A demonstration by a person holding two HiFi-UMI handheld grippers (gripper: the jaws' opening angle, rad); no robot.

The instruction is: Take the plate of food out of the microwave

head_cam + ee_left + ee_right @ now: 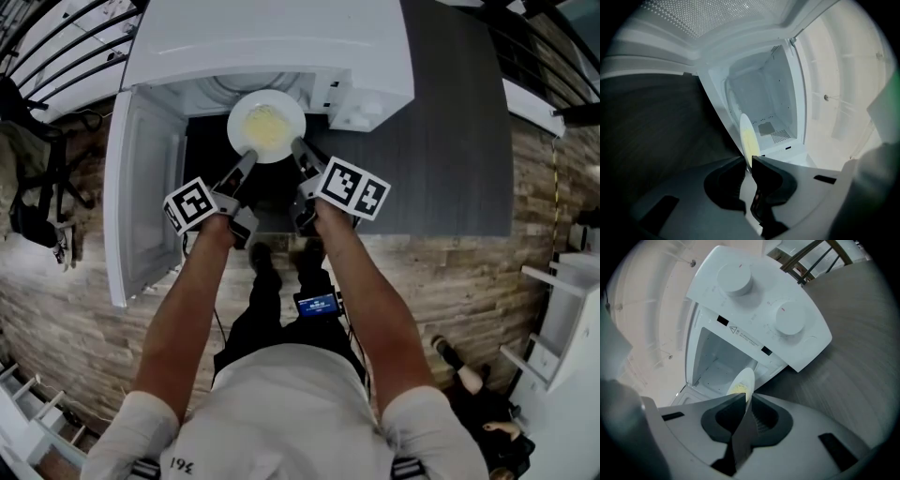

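Plate (267, 127) of yellow food is upper centre in the head view, right at the mouth of the microwave (272, 42); your left gripper (749, 161) and right gripper (747, 397) are each pinched narrow on its near rim, one per side; draw both back at one pace; keep the rim level so the food stays put; stay clear of the open door (141, 206) at left.
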